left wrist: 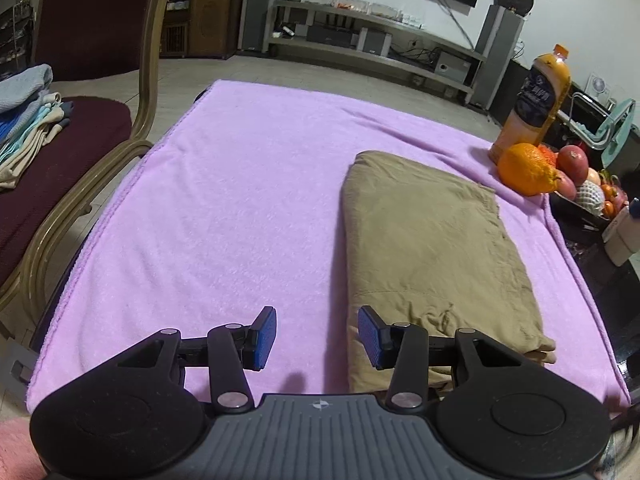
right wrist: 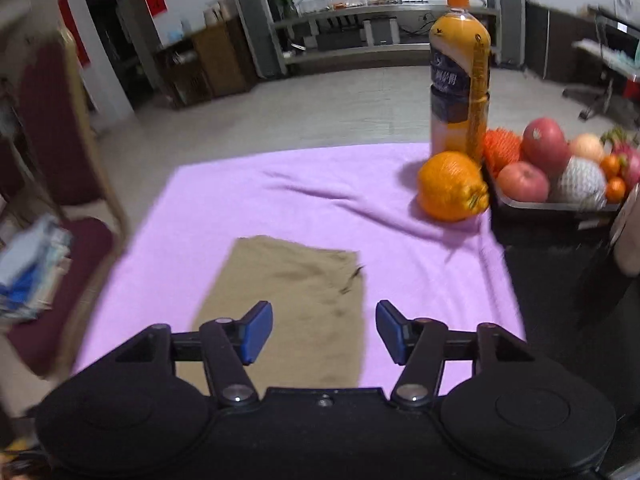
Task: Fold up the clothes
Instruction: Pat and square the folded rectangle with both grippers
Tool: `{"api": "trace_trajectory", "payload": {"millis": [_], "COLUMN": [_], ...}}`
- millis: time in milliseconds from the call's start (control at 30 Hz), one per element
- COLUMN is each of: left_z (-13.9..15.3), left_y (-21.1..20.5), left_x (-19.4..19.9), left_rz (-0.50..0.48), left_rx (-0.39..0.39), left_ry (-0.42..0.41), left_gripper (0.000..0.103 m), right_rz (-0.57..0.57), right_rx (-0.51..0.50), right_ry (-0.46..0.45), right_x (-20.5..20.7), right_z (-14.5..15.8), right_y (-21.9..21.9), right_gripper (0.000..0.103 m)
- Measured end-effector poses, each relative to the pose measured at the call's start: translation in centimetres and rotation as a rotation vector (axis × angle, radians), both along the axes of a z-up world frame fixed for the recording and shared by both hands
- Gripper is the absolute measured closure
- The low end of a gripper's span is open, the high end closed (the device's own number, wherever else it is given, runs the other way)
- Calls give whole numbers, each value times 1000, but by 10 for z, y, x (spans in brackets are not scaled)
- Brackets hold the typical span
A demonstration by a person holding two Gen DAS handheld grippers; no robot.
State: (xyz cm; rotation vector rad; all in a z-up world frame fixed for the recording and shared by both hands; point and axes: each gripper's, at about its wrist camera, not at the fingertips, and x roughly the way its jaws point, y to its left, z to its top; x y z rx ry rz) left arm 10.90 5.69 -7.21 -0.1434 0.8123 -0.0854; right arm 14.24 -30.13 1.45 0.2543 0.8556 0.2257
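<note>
The left tongs (left wrist: pixel 317 338) stood open with nothing between the blue pads (left wrist: pixel 266 338), low in the frame above the lilac towel (left wrist: pixel 240 200) covering the counter. Their right-hand pad hung over the near left edge of the folded khaki garment (left wrist: pixel 432 248), which lay flat at centre right of the left wrist view.

The right tongs (right wrist: pixel 324 332) also gaped, empty, over the same khaki garment (right wrist: pixel 288 300), seen at lower centre of the blurred right wrist view.

Beyond, at the upper right, an orange (right wrist: pixel 452 186) sat on the towel, just beside a juice bottle (right wrist: pixel 460 76) and a black tray of fruit (right wrist: pixel 560 206). At the left edge, a maroon chair (left wrist: pixel 80 128) carried a stack of folded clothes (left wrist: pixel 28 120).
</note>
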Motion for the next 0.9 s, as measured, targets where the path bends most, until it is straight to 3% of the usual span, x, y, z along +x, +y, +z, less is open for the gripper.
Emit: {"api": "trace_trajectory", "payload": {"millis": [100, 233, 367, 467, 533, 667, 733, 900], "left_z": [-1, -7, -20, -40, -49, -44, -34, 6], "left_y": [-4, -17, -44, -69, -83, -89, -86, -76], "left_x": [-3, -2, 12, 24, 25, 19, 15, 6], "left_rz": [-26, -73, -133, -194, -226, -242, -249, -205], "left_rx": [7, 40, 106, 190, 253, 292, 296, 271], "left_ry": [-15, -29, -39, 7, 4, -1, -14, -160], "left_gripper": [61, 61, 61, 61, 61, 61, 60, 44], "right_rz": [8, 24, 80, 130, 121, 35, -13, -115], "right_rx": [80, 30, 12, -92, -210, -197, -131, 45], "right_ry": [31, 25, -98, -110, -65, -53, -43, -86], "right_x": [-19, -36, -39, -35, -32, -44, -50, -59], "right_z": [-29, -83, -108, -128, -149, -143, -135, -111], "right_y": [11, 37, 66, 82, 84, 61, 49, 21], "right_gripper": [46, 65, 66, 67, 80, 82, 81, 79]}}
